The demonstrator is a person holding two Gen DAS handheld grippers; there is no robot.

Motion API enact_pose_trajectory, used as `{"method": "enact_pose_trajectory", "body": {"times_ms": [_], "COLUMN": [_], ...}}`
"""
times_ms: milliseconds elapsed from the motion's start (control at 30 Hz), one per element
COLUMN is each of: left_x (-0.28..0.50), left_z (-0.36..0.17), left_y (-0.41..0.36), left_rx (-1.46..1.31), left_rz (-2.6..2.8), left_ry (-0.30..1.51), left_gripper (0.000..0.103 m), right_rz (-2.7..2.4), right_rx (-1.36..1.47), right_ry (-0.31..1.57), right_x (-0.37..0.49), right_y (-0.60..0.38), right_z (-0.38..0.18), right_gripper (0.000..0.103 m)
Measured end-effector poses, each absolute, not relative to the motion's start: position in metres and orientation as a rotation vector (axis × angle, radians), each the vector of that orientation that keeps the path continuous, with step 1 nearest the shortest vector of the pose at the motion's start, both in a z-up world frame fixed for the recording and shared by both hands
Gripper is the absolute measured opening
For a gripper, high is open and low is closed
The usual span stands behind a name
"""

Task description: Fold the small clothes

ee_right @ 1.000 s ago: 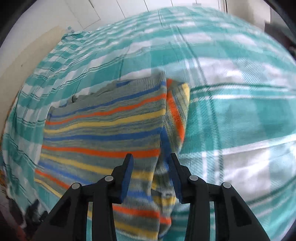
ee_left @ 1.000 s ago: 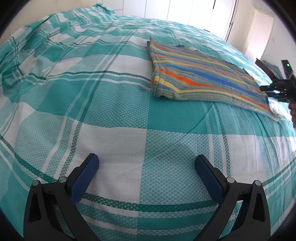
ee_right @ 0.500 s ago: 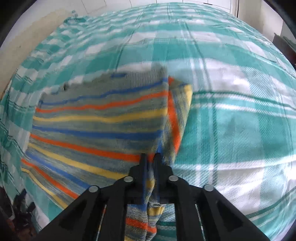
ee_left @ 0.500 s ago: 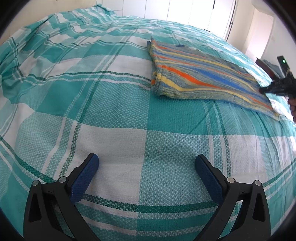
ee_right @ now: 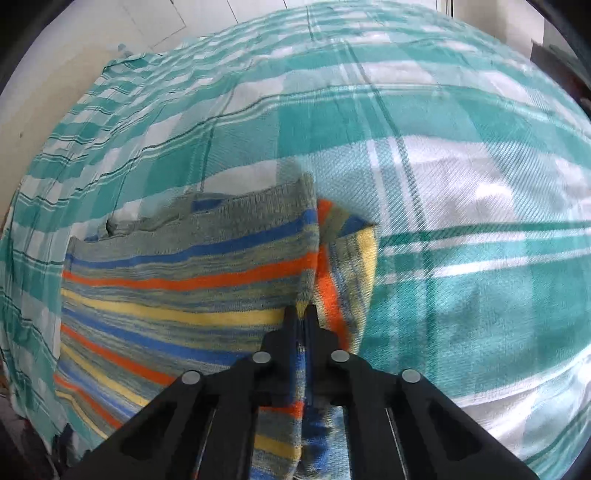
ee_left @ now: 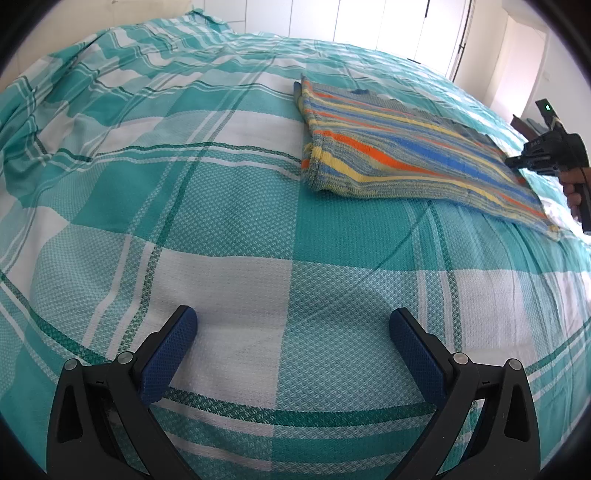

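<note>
A striped garment (ee_left: pixel 406 147) in grey, blue, orange and yellow lies flat on the bed, seen at the upper right of the left wrist view. My left gripper (ee_left: pixel 293 332) is open and empty, low over the bedspread well short of the garment. My right gripper (ee_right: pixel 301 314) is shut on the striped garment (ee_right: pixel 177 280), pinching its edge near a folded-under flap. It also shows in the left wrist view (ee_left: pixel 517 160) at the garment's far right edge.
A teal and white checked bedspread (ee_left: pixel 221 206) covers the whole bed. White cupboard doors (ee_left: pixel 388 22) stand behind the bed. The bed's edge and a beige floor (ee_right: pixel 44 96) show at the left of the right wrist view.
My right gripper has closed on the garment's edge and lifted it slightly. My left gripper has stayed still and open.
</note>
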State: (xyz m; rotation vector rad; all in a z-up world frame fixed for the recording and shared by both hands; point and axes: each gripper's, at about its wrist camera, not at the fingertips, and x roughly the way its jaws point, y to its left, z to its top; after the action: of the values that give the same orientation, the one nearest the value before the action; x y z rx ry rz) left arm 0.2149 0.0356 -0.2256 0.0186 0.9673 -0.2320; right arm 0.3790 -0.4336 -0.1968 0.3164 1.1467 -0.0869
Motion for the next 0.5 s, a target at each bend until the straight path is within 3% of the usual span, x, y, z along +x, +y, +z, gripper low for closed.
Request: {"method": "enact_pose_trajectory", "body": {"times_ms": [200,233,300,333,500], "left_x": [0.215,0.215,0.214,0.215,0.215], "left_z": [-0.226,-0.226,-0.226,-0.226,-0.226], "left_y": [0.036,0.036,0.036,0.036,0.036], "left_rx": [0.018,0.018,0.019,0.019,0.019], "left_rz": [-0.232,-0.232,-0.232,-0.232,-0.231], "left_ry": [0.967,0.967,0.967,0.967,0.968], "left_gripper": [0.102,0.102,0.102,0.102,0.102], "right_rz": [-0.135,-0.123,-0.124,-0.130,0.011], "right_rx": [0.300,0.318,0.330,0.318,0.257], "right_ry": [1.148,1.157,1.141,1.114,0.998], "right_x": [0.375,0.375,0.370,0.364,0.323], "right_y": [-0.437,-0.436,-0.437,-0.436,-0.409], "right_z": [-0.201,-0.202,-0.194,-0.186,-0.150], "right_gripper": [0.005,0.008,0.037,0.045,0.048]}}
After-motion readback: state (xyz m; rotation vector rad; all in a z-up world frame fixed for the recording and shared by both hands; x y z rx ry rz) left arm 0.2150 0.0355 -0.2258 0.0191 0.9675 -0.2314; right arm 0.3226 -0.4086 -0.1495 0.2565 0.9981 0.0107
